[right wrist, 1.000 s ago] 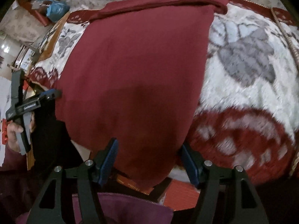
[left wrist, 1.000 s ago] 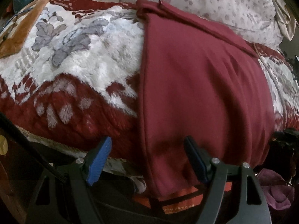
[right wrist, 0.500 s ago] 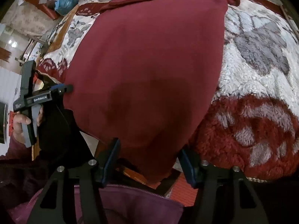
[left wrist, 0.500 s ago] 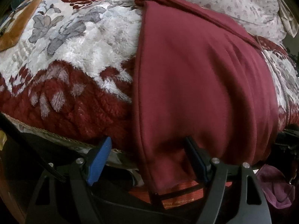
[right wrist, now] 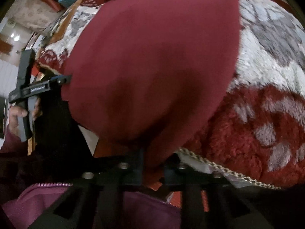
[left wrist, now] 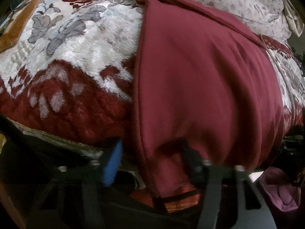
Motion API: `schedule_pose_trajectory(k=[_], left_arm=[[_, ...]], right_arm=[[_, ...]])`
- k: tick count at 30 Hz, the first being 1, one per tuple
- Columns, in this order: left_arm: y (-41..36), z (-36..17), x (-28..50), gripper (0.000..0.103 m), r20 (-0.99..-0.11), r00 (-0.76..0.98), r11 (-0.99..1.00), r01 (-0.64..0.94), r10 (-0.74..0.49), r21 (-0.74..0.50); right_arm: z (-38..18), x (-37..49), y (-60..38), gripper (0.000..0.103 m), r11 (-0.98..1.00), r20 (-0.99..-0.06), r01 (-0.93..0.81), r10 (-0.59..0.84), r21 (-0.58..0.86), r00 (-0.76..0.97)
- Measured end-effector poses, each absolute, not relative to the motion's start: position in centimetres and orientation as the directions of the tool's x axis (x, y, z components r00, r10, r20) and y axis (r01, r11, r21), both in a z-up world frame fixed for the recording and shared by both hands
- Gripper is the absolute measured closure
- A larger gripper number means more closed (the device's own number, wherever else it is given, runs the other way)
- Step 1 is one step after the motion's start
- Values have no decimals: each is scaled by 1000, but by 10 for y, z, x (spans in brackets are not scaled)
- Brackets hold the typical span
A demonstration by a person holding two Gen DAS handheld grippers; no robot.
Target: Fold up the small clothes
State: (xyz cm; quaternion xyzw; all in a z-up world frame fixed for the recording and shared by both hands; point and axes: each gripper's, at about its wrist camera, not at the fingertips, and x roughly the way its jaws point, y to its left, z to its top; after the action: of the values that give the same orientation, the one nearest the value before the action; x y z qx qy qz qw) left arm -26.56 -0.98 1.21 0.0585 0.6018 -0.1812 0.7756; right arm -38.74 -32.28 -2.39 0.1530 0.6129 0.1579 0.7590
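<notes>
While perhaps clear, fleecy blanket (left wrist: pixel 80 61) around

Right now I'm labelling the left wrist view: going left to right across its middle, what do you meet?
Red and white floral blanket → maroon garment → the blanket again at the right edge.

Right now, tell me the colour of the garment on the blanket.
Plain maroon garment; the right wrist view shows it best.

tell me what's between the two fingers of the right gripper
In the right wrist view the right gripper is closing, with the near hanging corner of the maroon garment between its fingers. Nothing else sits in that gap.
</notes>
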Motion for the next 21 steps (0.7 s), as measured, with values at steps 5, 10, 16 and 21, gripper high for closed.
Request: schedule_pose_trajectory(k=[5,10,16,21], left_arm=[[1,31,-263,96,-939,183,909,359,-291,-212],[6,69,-249,97,-897,247,893,362,-367,-266],[-1,112,-206,97,-826,377,890,349,-419,-293],[-31,134,-156,97,-779,442,885,351,-445,-306]], right_arm=[[14,-383,-327,92,847,-804,-120,530,518,271],[61,-368,-340,92,830,-733,-165,551,533,399],[87,-338,-369,92,839,-680,-121,506,530,531],[103,-297,-394,92,850,-646,-69,448,522,619]])
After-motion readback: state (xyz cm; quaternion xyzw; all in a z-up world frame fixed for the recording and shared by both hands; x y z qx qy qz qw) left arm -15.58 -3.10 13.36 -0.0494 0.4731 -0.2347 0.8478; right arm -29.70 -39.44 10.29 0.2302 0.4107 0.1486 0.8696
